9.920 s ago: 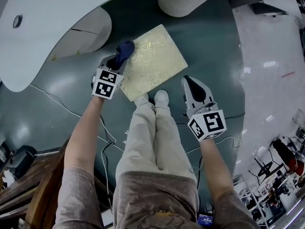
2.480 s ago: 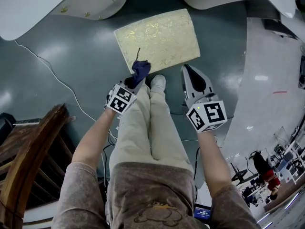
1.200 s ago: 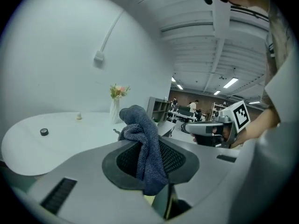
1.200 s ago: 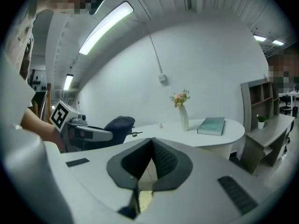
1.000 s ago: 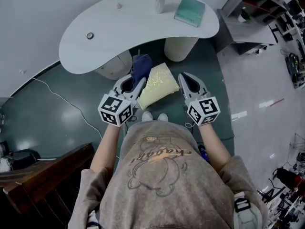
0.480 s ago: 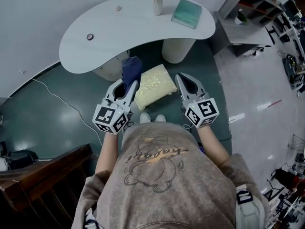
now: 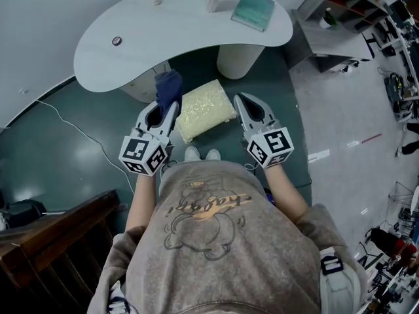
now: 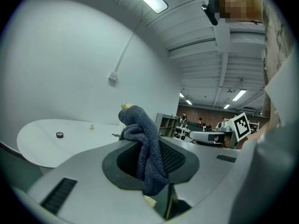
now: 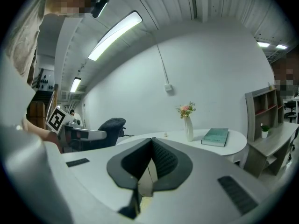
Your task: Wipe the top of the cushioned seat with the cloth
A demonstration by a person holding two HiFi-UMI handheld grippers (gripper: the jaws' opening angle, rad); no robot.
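The cloth, dark blue, is pinched in the left gripper. In the left gripper view its jaws are closed on a fold of the cloth. The rest bunches up above the left gripper, and a short tail hangs below the pinch.

In the head view the cloth shows just left of the seat, a pale yellow patterned cushion lying on the dark green floor. The seat sits between the two grippers, with the person's shoes at its near edge. From that view alone I cannot tell whether cloth and seat touch. Neither gripper view shows the seat; both look level across the room.

The right gripper is just right of the seat. In its own view the jaws of the right gripper are together, with nothing between them.

Beyond the seat stands a white curved surface. On it a white vase holds pink flowers, and only the right gripper view shows the blooms clearly. A teal book lies flat beside the vase, to its right. Toward the other end of the surface is a small dark disc, apart from both. A shelf unit to the right has a small potted plant on one shelf. A thin cable runs across the floor at left.
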